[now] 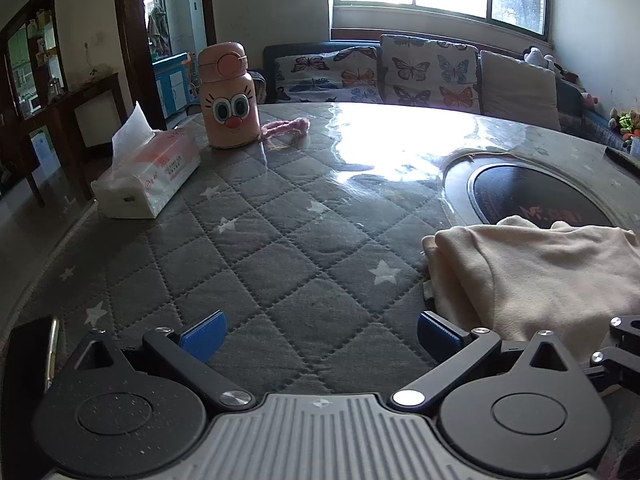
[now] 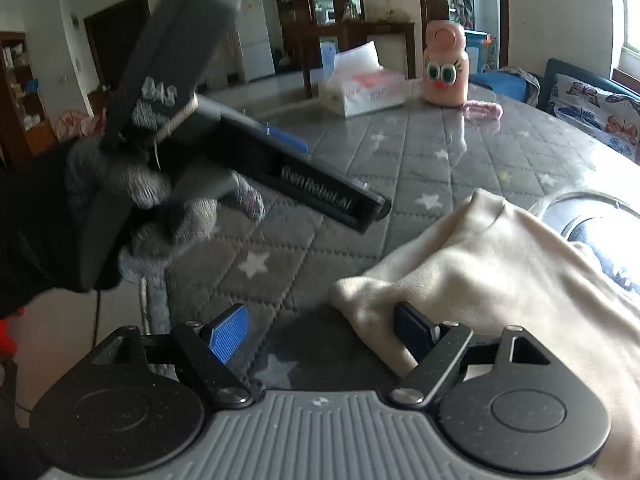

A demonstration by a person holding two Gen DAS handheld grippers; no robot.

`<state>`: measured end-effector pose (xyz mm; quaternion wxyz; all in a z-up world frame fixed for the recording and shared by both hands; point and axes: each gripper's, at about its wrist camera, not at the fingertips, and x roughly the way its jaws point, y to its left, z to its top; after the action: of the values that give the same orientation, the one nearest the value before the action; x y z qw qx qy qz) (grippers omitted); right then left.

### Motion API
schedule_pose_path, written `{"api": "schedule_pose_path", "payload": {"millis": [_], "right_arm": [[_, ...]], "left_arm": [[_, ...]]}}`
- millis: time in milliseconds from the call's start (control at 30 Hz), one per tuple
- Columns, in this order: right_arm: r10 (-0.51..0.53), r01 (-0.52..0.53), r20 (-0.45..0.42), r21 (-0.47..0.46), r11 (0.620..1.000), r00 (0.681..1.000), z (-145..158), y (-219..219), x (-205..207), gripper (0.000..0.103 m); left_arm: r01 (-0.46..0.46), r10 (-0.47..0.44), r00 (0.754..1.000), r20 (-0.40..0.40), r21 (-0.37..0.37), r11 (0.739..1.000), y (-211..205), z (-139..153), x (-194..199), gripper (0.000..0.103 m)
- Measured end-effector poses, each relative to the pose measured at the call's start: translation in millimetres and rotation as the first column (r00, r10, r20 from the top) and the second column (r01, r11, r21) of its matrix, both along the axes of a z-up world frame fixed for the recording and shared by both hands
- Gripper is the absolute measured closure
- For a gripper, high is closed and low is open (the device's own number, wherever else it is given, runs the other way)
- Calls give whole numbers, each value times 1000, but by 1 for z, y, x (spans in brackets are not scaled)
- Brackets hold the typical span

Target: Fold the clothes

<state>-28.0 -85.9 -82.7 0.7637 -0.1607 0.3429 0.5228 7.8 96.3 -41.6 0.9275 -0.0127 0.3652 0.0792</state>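
Cream garment (image 1: 540, 276) bunched on quilted table (image 1: 280, 240). Left gripper (image 1: 320, 334) fingers apart, empty. Right gripper (image 2: 320, 334) fingers apart, one finger under a fold, unclamped.

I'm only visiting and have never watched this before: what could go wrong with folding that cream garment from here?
1. The right gripper is open, with one finger against the cream garment's bunched edge; closing there may pinch only a wrinkle.
2. The left gripper is open over the quilted table cover beside the cloth and could grab the cover instead.
3. The garment overlaps the round black hotplate, where it could snag.
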Motion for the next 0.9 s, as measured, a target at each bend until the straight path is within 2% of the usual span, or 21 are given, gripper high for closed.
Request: {"api": "schedule_pose_path", "payload": {"millis": [133,233,333,400,433,533,633,833,900], "right_arm": [[-5,4,33,16,1000,999,10,-1,-2,21],[-32,33,87,-7,999,996,11,2,-1,22],[-51,55,98,-36,998,994,6,7,1,32],[-64,74,141,-62,995,988,2,10,0,40],[-69,80,163,-66,995,984,1,11,-1,49],[-91,105,196,-62,993,976,3,9,0,68],[-123,127,138,-18,992,983,9,-1,8,83],[-169,165,38,77,983,985,25,-23,22,87],[-176,173,23,101,980,984,30,-30,23,88]], "left_arm": [[2,-1,1000,8,-50,999,-1,4,2,0],[4,-3,1000,7,-106,994,-2,6,6,0],[12,-13,1000,-2,-171,985,-3,6,10,1],[17,-20,1000,-12,-211,977,-4,4,13,1],[16,-21,1000,-18,-226,974,-5,3,15,1],[3,-15,999,-41,-278,961,-5,-1,21,2],[-10,-11,998,-58,-355,935,-3,-4,26,4],[-15,-18,997,-70,-448,894,-6,-3,34,8],[-16,-22,997,-73,-481,876,-7,-3,37,13]]}}
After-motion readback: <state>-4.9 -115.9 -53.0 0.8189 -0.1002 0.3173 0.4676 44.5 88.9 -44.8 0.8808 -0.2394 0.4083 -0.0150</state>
